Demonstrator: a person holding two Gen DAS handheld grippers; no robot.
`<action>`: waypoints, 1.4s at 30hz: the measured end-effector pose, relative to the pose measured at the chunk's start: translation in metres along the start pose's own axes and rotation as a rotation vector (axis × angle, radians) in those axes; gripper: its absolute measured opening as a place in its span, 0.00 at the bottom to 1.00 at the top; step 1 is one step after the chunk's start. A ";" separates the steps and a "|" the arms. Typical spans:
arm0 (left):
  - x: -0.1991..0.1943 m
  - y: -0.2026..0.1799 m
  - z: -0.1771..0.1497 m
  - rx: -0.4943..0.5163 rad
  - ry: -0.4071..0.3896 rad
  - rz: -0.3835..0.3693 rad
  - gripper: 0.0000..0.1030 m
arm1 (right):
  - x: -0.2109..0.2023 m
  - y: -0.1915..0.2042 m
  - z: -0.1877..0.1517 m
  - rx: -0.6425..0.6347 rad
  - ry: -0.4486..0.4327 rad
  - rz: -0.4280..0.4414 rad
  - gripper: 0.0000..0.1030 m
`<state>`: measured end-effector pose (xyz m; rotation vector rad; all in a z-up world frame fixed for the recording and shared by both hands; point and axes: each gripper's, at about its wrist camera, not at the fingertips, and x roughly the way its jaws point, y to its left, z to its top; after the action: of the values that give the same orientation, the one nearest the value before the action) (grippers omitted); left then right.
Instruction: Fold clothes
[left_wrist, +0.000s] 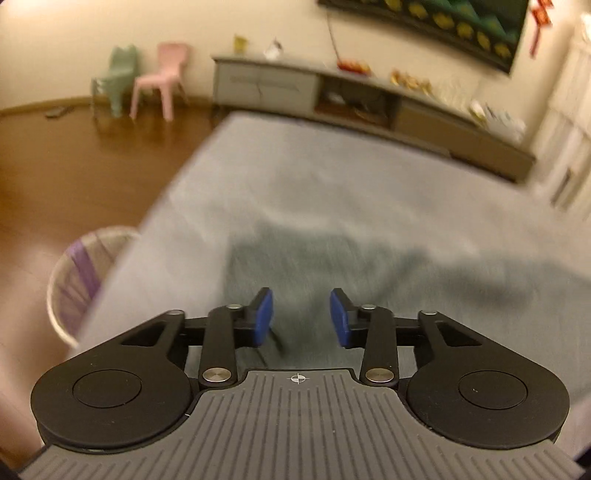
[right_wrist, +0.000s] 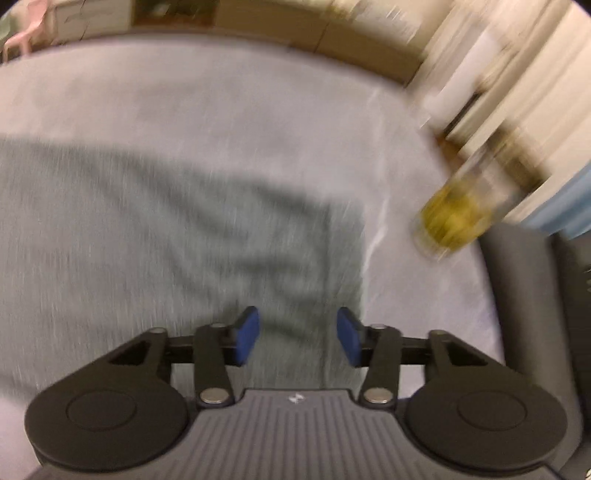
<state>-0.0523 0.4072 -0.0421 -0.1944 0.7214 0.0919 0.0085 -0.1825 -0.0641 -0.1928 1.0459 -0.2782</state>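
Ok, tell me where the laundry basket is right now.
The laundry basket shows only in the left wrist view, at the left edge, standing on the wooden floor beside the grey-covered table.

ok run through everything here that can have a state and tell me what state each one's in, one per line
Left gripper: fingers apart, nothing between them.
Right gripper: fingers apart, nothing between them.
Grey-green garment: lying fairly flat on the bed, wrinkled, not gripped.
Bed sheet: spread out under the garment.
Basket: on the floor beside the bed; contents too blurred to tell.
Pink chair: upright by the wall.
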 end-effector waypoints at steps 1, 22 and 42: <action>0.009 0.005 0.013 0.001 0.005 0.017 0.35 | -0.007 0.008 0.003 0.006 -0.039 -0.014 0.48; 0.082 0.038 0.014 -0.272 0.036 0.113 0.02 | 0.049 0.042 0.010 0.167 -0.051 0.135 0.72; 0.108 -0.004 0.008 0.035 0.137 0.137 0.00 | 0.079 0.029 0.022 0.309 -0.121 0.144 0.68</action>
<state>0.0344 0.4066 -0.1075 -0.1186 0.8723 0.1975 0.0686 -0.1792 -0.1274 0.1422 0.8795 -0.2901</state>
